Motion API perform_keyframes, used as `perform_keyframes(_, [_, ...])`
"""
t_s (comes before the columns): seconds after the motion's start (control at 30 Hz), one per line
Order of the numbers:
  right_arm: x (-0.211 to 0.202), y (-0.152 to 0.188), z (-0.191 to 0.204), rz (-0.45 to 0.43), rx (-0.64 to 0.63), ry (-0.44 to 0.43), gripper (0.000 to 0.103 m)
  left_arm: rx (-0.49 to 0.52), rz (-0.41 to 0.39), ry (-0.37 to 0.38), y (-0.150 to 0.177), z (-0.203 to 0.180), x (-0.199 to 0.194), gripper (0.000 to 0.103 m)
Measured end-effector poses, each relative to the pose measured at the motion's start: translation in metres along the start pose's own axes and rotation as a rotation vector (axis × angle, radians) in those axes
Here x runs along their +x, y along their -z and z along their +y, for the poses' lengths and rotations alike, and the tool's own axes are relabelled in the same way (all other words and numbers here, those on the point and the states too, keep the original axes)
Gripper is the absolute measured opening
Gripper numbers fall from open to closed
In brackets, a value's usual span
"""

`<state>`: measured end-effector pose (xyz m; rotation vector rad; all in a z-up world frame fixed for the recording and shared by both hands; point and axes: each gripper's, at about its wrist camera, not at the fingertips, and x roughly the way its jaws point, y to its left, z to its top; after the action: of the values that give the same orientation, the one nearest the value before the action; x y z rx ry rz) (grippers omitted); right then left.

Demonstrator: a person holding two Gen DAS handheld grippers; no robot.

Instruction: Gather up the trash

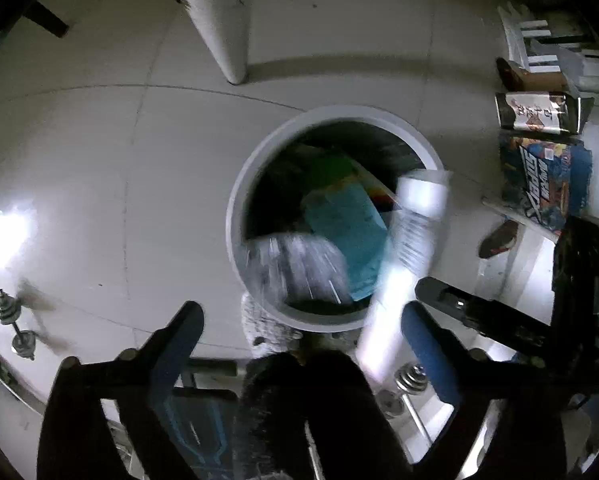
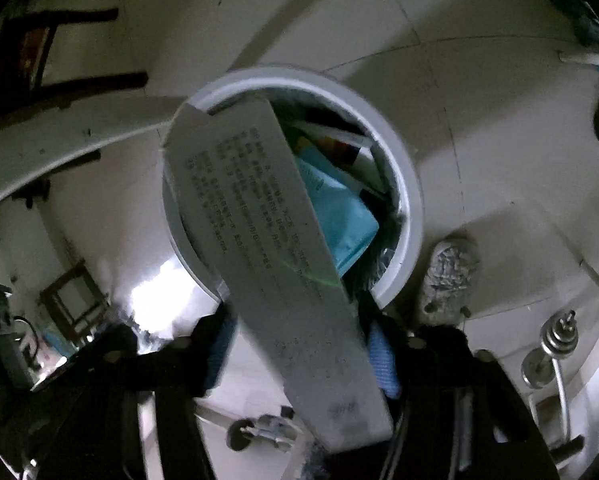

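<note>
A round white bin [image 1: 239, 200] [image 2: 413, 200] stands on the pale floor below both grippers, with a teal packet [image 1: 351, 220] [image 2: 339, 224] and other packaging inside. My left gripper [image 1: 301, 310] is open wide with nothing between its fingers. A blurred silvery wrapper [image 1: 295, 264] is over the bin's near rim. A long white box with printed text [image 2: 275, 240] [image 1: 415, 224] lies between the fingers of my right gripper [image 2: 299, 320], its far end over the bin. A gap shows between the box and the left pad [image 2: 215, 352]; the gripper is open.
A grey slipper [image 1: 267, 328] [image 2: 451, 276] stands beside the bin. Dumbbells [image 1: 15, 328] [image 2: 555, 340] lie on the floor nearby. A white table leg [image 1: 219, 20] rises beyond the bin. Snack packages [image 1: 539, 184] lie at the right. A dark chair [image 2: 59, 60] is at the far left.
</note>
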<state>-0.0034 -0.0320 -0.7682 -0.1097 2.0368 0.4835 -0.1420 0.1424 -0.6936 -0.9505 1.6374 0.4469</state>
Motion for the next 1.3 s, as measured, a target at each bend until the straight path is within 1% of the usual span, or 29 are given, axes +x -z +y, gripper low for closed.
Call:
perform_keyframes(0.03, [-0.001, 0.003, 0.002, -0.002, -0.012, 0.007, 0.09, -0.004, -0.016, -0.016, 0.004, 0.002, -0.007, 0.102])
perform_keyframes(0.1, [-0.006, 0.008, 0.002, -0.017, -0.033, 0.03, 0.094, -0.013, -0.031, -0.022, 0.01, 0.003, -0.017, 0.102])
perform_keyframes(0.13, [-0.009, 0.011, 0.003, -0.02, -0.044, 0.039, 0.099, -0.014, -0.051, -0.045, 0.015, 0.003, -0.025, 0.102])
perform_keyframes(0.17, [-0.013, 0.016, 0.005, -0.027, -0.059, 0.053, 0.101, -0.008, -0.073, -0.066, 0.019, 0.0, -0.032, 0.102])
perform_keyframes(0.2, [-0.021, 0.02, 0.009, -0.039, -0.074, 0.072, 0.102, 0.001, -0.097, -0.09, 0.024, -0.002, -0.04, 0.102])
perform_keyframes(0.23, [-0.029, 0.026, 0.013, -0.056, -0.093, 0.097, 0.102, 0.016, -0.129, -0.131, 0.031, -0.006, -0.052, 0.102])
perform_keyframes(0.33, [-0.056, 0.052, 0.024, -0.12, -0.165, 0.183, 0.102, 0.037, -0.19, -0.201, 0.054, -0.014, -0.081, 0.102])
perform_keyframes(0.43, [-0.094, 0.078, 0.035, -0.177, -0.196, 0.237, 0.102, 0.044, -0.226, -0.224, 0.08, -0.022, -0.111, 0.102])
perform_keyframes(0.53, [-0.134, 0.109, 0.041, -0.217, -0.209, 0.249, 0.102, 0.056, -0.259, -0.238, 0.107, -0.032, -0.146, 0.102])
perform_keyframes(0.63, [-0.178, 0.141, 0.05, -0.256, -0.225, 0.258, 0.102, 0.062, -0.282, -0.235, 0.133, -0.044, -0.181, 0.102])
perform_keyframes(0.73, [-0.223, 0.177, 0.055, -0.286, -0.243, 0.249, 0.102, 0.084, -0.303, -0.228, 0.158, -0.057, -0.218, 0.102])
perform_keyframes(0.87, [-0.283, 0.224, 0.061, -0.309, -0.266, 0.221, 0.102, 0.117, -0.322, -0.197, 0.187, -0.074, -0.262, 0.102])
perform_keyframes(1.0, [-0.343, 0.27, 0.071, -0.329, -0.274, 0.187, 0.102, 0.15, -0.329, -0.145, 0.216, -0.09, -0.305, 0.102])
perform_keyframes(1.13, [-0.398, 0.311, 0.075, -0.348, -0.287, 0.151, 0.102, 0.176, -0.347, -0.066, 0.244, -0.101, -0.355, 0.102])
perform_keyframes(1.23, [-0.436, 0.341, 0.078, -0.359, -0.311, 0.124, 0.102, 0.196, -0.374, -0.034, 0.26, -0.107, -0.387, 0.102])
perform_keyframes(1.3, [-0.462, 0.361, 0.079, -0.364, -0.314, 0.088, 0.102, 0.21, -0.399, -0.017, 0.27, -0.109, -0.406, 0.102])
